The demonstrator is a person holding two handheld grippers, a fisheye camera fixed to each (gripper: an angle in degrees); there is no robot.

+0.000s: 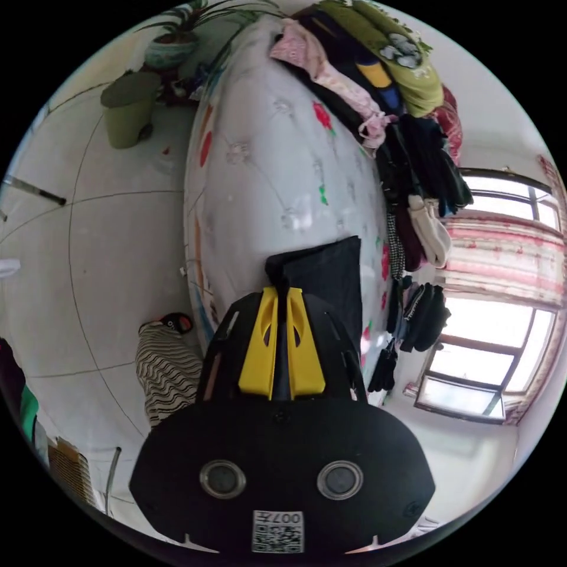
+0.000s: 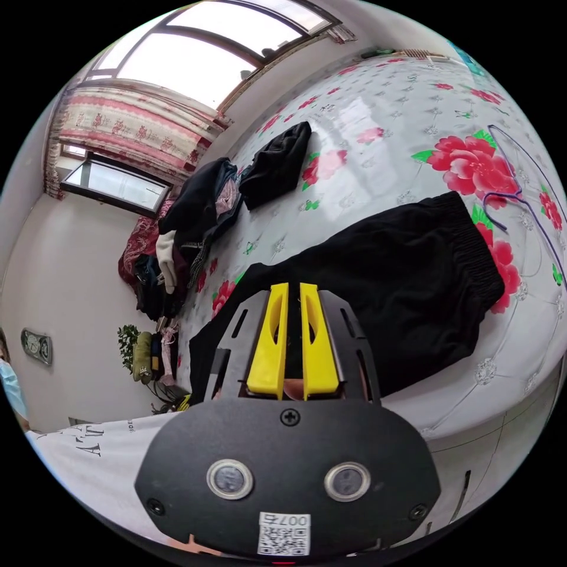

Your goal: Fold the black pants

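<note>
both grippers pinching the pants, a fold in hand

left gripper view: the left gripper [image 1: 282, 290] has its yellow jaws drawn nearly together with a strip of dark cloth running up between them, so i'd say it is clamped on an edge of the black pants [image 1: 331, 277]. the pants lie on the flowered bed cover [image 1: 266, 177], just beyond the jaw tips and to their right. along the far right side of the bed is a pile of clothes [image 1: 378, 88]. on the floor to the left stand a green bin [image 1: 127, 112] and a potted plant [image 1: 177, 41], and a striped cloth [image 1: 165, 366] lies near the bed.

right gripper view: the right gripper [image 2: 289, 286] also has its jaws close together, and black fabric shows in the narrow gap between them; it looks clamped on the near edge of the pants [image 2: 401, 277]. the pants spread flat across the cover to the right, waistband at the far right end by a red flower. a smaller folded dark garment [image 2: 277, 165] sits well apart, farther up the bed.

my guess is the fold is just starting: the next move calls for lifting both held points together and carrying them over the rest of the pants, keeping the edges level.
</note>
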